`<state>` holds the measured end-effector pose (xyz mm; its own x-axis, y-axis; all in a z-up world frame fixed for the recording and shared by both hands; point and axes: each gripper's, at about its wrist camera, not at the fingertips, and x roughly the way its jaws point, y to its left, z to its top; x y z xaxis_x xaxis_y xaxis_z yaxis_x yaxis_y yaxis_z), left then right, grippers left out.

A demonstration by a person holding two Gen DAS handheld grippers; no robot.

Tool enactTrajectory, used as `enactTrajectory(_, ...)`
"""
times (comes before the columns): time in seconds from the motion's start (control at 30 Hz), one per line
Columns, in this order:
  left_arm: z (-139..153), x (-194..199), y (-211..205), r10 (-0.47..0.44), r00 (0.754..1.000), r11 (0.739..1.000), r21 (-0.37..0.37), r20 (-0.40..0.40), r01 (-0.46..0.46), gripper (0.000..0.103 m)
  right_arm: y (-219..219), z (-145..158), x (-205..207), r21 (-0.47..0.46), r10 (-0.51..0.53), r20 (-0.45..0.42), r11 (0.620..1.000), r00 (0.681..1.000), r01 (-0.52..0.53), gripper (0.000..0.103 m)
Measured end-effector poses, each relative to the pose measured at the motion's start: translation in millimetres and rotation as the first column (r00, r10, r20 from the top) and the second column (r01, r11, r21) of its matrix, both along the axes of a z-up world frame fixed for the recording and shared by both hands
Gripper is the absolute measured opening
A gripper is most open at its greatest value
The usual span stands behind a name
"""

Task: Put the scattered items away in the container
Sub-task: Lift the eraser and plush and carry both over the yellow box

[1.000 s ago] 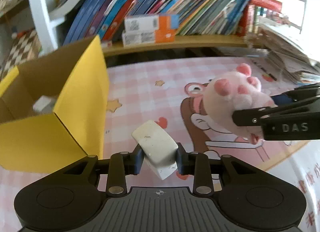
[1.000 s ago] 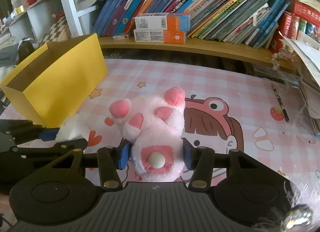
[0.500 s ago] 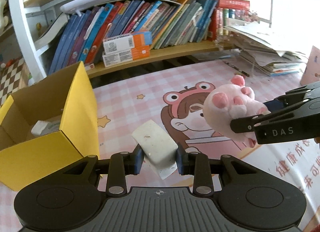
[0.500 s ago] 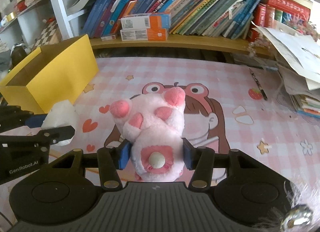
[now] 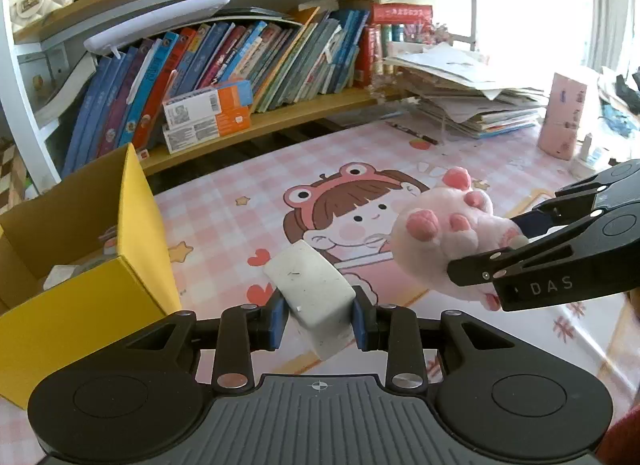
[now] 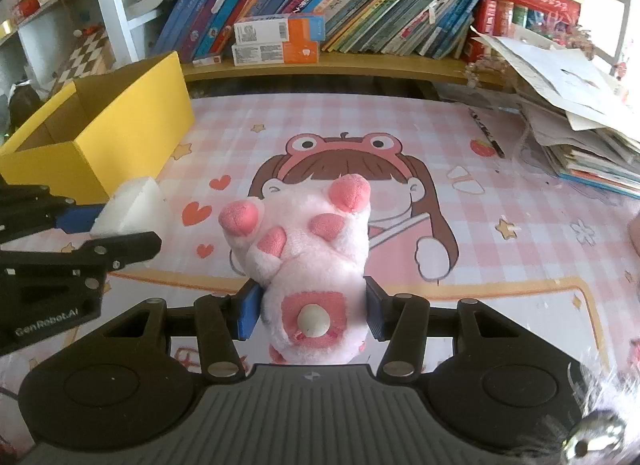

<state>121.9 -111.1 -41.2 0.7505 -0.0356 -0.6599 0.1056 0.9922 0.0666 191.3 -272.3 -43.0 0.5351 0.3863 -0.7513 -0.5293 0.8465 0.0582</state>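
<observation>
The left tool (image 5: pixel 318 323) is clenched on a white foam block (image 5: pixel 310 285), its blue pads pressing the block's two long sides with only a narrow gap between the jaws. The block juts forward and upward out of the tool, lifted clear of the tabletop (image 5: pixel 224 201), which is covered by a pink checked mat with a cartoon girl in a frog hat. To the left of the block stands the yellow cardboard box (image 5: pixel 132 233), open at the top, with a few small pale items lying on its floor; the block is near the box's right wall but not over the opening.

The right tool (image 6: pixel 310 311) grips a pink plush toy (image 6: pixel 304 241) at its rear end, the blue pads sunk into the fur on both sides, jaws about halfway apart. The toy's pink-soled paws point away from the camera, and a small white tail faces it. The toy hangs above the mat, over the printed girl, well to the right of the box (image 6: pixel 100 133).

In the right wrist view the left tool (image 6: pixel 120 231) enters from the left edge with the foam block (image 6: pixel 128 207) between its fingers. In the left wrist view the right tool (image 5: pixel 490 255) enters from the right, holding the plush toy (image 5: pixel 444 241)
</observation>
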Motion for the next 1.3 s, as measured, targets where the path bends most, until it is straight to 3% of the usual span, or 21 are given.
enactTrajectory(0.3, 9, -40, 25, -0.096, 0.995, 0.995, 0.004, 0.007, 0.096, 0.031, 19, 12, -43, -0.016, -0.068, 0.021, 0.998, 0.997, 0.068, 0.049)
enactTrajectory(0.5, 16, -58, 49, -0.106, 0.994, 0.994, -0.006, 0.028, 0.106, 0.031, 38, 21, -66, -0.017, -0.079, 0.043, 0.997, 0.996, 0.080, 0.049)
enactTrajectory(1.3, 45, -104, 144, 0.051, 0.992, 0.997, -0.067, 0.115, -0.044, 0.030, 134, 53, -97, -0.026, 0.097, 0.129, 0.995, 0.987, -0.094, 0.049)
